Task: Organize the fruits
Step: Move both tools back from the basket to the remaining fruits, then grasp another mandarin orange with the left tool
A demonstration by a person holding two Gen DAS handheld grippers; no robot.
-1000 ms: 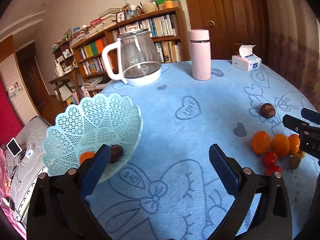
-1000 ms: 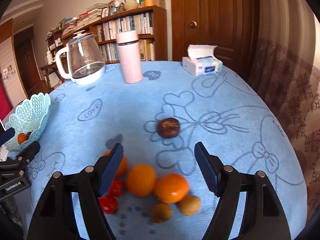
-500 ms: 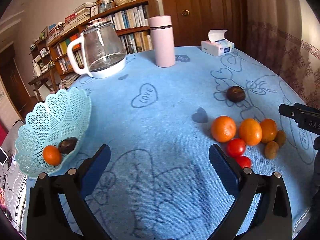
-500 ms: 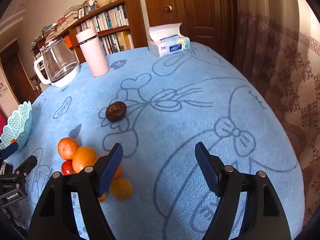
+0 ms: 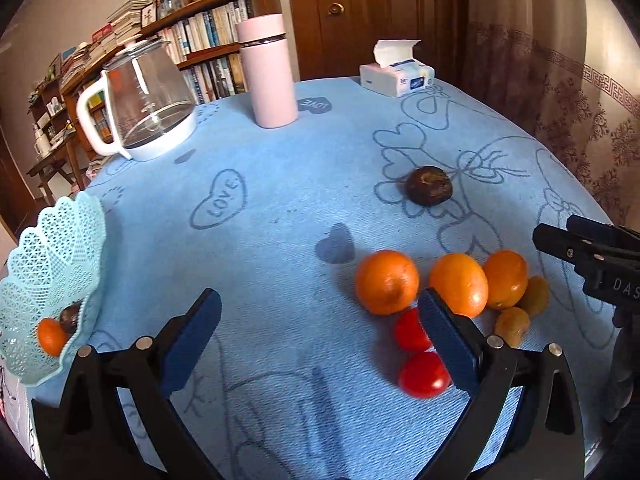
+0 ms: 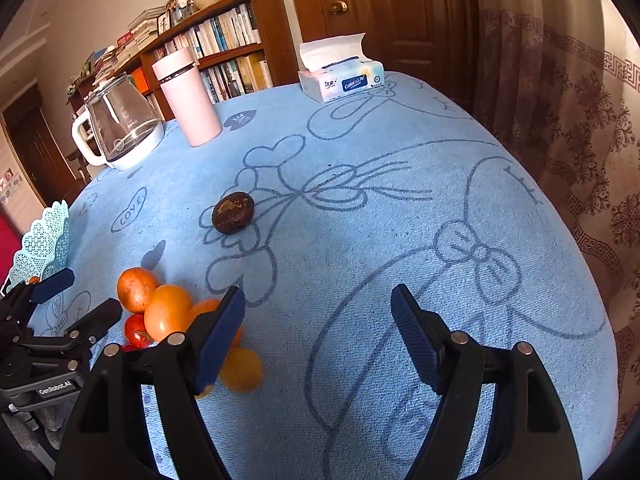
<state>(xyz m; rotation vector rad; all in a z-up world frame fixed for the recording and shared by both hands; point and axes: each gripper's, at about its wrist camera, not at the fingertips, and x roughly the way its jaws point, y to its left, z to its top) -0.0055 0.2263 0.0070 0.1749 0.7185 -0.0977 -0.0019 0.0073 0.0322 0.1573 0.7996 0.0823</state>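
Pale turquoise lattice plastic forms the basket point(image 5: 48, 264) at the far left edge of the table point(image 5: 280, 184), and inside it lie one small orange point(image 5: 51, 336) and a dark round fruit point(image 5: 70, 314), touching each other. Behind it, farther back on the blue cloth, stands a glass kettle point(image 5: 148, 116) with a white handle, and just to its right a pink flask point(image 5: 268, 72), upright. My left hand-held gripper point(image 5: 320, 328) hangs over the near part of the cloth with its blue pads spread wide and nothing between them; its right pad sits in front of the fruit cluster. That cluster lies right of centre: three oranges point(image 5: 387, 282) in a row, touching or nearly so, two red tomatoes point(image 5: 424, 372) just in front of them, and two small yellow-brown fruits point(image 5: 513, 325) at the right end. Beyond the oranges, well apart from them, a dark brown fruit point(image 5: 429, 185) rests alone on a drawn flower. A tissue box point(image 5: 396, 78) sits at the table's far edge. My right hand-held gripper point(image 6: 318, 332) is at the far right, also spread wide and empty, over bare cloth to the right of the cluster, with one yellow-brown fruit just beside its left pad.
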